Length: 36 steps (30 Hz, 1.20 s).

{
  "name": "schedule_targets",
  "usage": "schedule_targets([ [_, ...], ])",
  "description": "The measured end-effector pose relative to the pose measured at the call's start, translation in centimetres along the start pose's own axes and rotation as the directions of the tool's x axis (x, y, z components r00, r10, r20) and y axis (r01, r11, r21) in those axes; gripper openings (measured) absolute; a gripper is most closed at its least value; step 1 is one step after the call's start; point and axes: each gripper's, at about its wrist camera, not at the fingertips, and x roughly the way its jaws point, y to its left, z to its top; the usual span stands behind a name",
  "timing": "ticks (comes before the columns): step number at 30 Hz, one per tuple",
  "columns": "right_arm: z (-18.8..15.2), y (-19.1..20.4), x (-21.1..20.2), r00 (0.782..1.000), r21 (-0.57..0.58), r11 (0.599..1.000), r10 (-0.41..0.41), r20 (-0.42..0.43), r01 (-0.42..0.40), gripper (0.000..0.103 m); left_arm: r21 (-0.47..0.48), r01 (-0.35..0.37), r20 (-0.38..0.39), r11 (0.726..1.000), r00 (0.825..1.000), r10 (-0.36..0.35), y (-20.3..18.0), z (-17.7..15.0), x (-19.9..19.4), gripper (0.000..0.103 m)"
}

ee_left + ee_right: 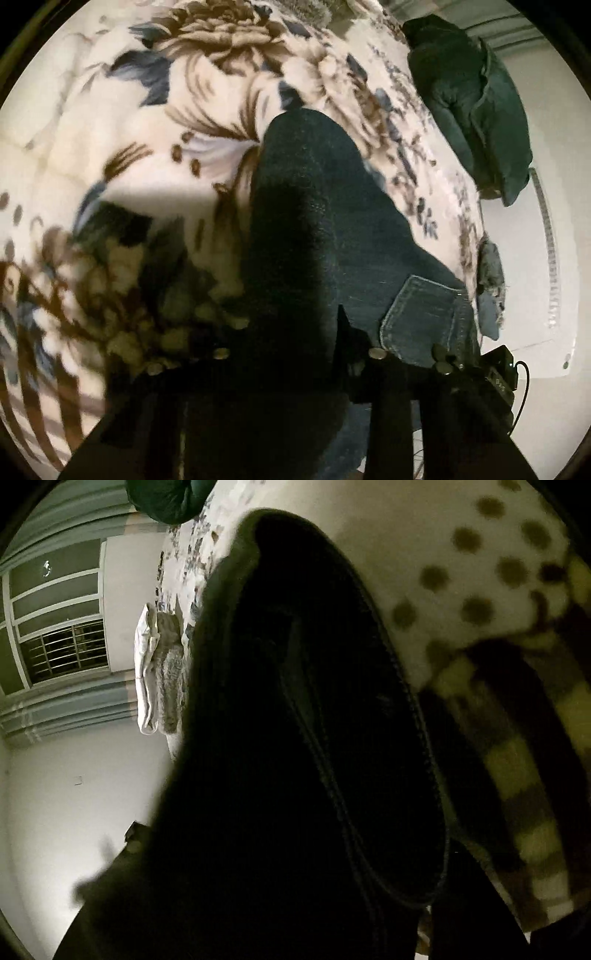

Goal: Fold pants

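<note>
Dark blue jeans [317, 206] lie on a floral blanket [147, 122], one leg running away from me and a back pocket [424, 317] near the waist. My left gripper [295, 387] sits low over the waist end in deep shadow; its fingers [384, 406] are dark shapes and the jaws cannot be made out. In the right wrist view the jeans [295, 738] fill the middle, very close and nearly black, with a seam line showing. My right gripper [288, 923] is lost in the dark against the denim.
A dark green cushion [476, 107] lies at the blanket's far right edge, also in the right wrist view [166, 498]. A small frayed denim piece [491, 291] lies at the bed edge. White and grey folded cloths [159, 672], a wall and a barred window [62, 650] are beyond.
</note>
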Motion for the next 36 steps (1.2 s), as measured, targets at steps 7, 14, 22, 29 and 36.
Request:
schedule_targets([
  [7, 0.1, 2.5, -2.4, 1.000, -0.054, 0.999, 0.003, -0.014, -0.004, 0.039, 0.006, 0.027, 0.040, 1.000, 0.999, -0.027, -1.8, -0.5, -2.5, 0.021],
  [14, 1.7, 8.2, -4.6, 0.998, -0.106, 0.994, 0.014, -0.057, -0.020, 0.038, -0.012, 0.031, 0.105, 0.999, 0.994, -0.029, -4.5, -0.4, -7.8, 0.021],
  [22, 2.2, 20.8, -5.5, 0.997, -0.208, 0.977, 0.039, -0.065, -0.051, 0.038, 0.003, 0.037, 0.200, 0.999, 0.979, -0.037, -7.2, 8.3, -15.0, 0.021],
  [29, 7.5, 35.8, 2.5, 0.994, -0.257, 0.960, 0.112, -0.013, -0.112, 0.038, 0.081, 0.033, 0.276, 0.996, 0.960, -0.054, -6.7, 24.6, -20.0, 0.021],
  [36, 16.4, 48.5, 18.4, 0.988, -0.275, 0.950, 0.155, 0.012, -0.146, 0.038, 0.109, 0.026, 0.308, 0.994, 0.949, -0.059, -1.6, 41.4, -19.5, 0.021],
])
